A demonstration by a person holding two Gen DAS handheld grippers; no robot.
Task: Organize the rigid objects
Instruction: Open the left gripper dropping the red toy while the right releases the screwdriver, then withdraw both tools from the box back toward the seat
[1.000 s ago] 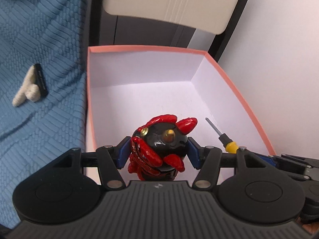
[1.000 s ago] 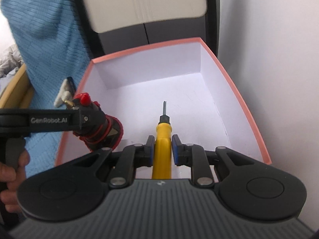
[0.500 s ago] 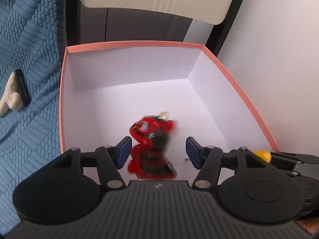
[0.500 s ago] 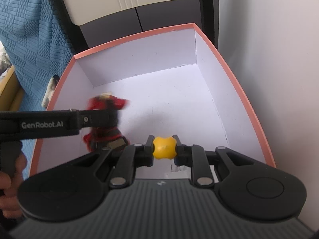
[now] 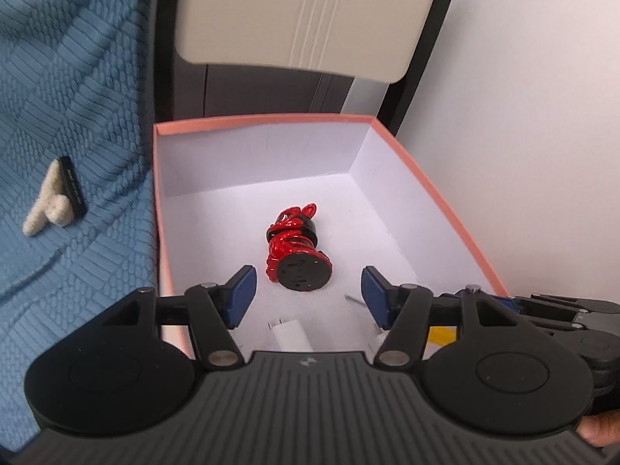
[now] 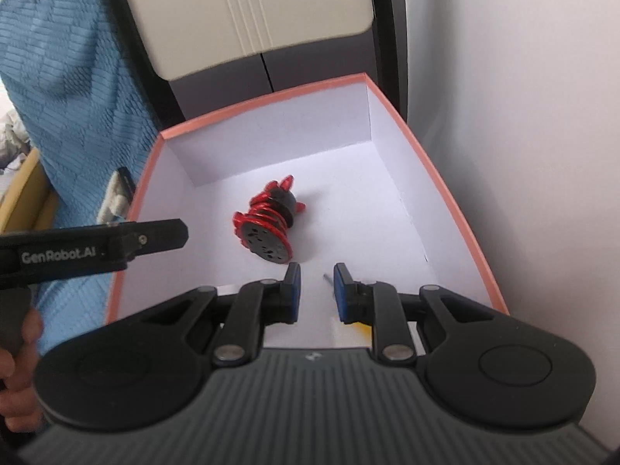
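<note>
A red and black figurine (image 5: pixel 296 248) (image 6: pixel 267 224) lies on its side on the white floor of the orange-rimmed box (image 5: pixel 434 201) (image 6: pixel 438 178), round black base towards me. My left gripper (image 5: pixel 308 294) hangs above the box's near end, open and holding nothing; its finger (image 6: pixel 155 236) shows in the right wrist view. My right gripper (image 6: pixel 316 285) is open too, with a narrow bare gap. The yellow-handled screwdriver (image 5: pixel 440 335) (image 6: pixel 348 329) lies on the box floor beneath it, mostly hidden, its metal tip (image 6: pixel 328 277) poking out.
A white plug-like block (image 5: pixel 290 333) lies in the box near the front wall. A blue textured blanket (image 5: pixel 69 116) borders the box's left, with a small black and white item (image 5: pixel 58 197) on it. Behind stands a cream panel (image 5: pixel 302 15); a white wall (image 6: pixel 523 116) runs along the right.
Both grippers let go. The figurine fell from the left jaws and now lies on its side; the screwdriver dropped to the box floor. Both grippers have lifted back.
</note>
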